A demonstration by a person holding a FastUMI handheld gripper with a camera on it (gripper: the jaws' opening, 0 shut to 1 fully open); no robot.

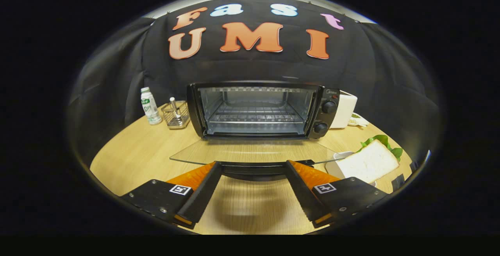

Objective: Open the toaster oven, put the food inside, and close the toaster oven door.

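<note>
The black toaster oven stands on the wooden table just beyond my fingers, its cavity and wire rack in plain sight. Its glass door lies folded down flat toward me, and the dark door handle runs across right at my fingertips. My gripper is open, the fingers spread wide at either end of the handle and not pressing on it. To the right of the right finger, a sandwich of white bread with green lettuce rests on a white plate.
Left of the oven stand a white bottle and a wire holder. A white appliance sits against the oven's right side. The round wooden table has bare wood to the left of the door.
</note>
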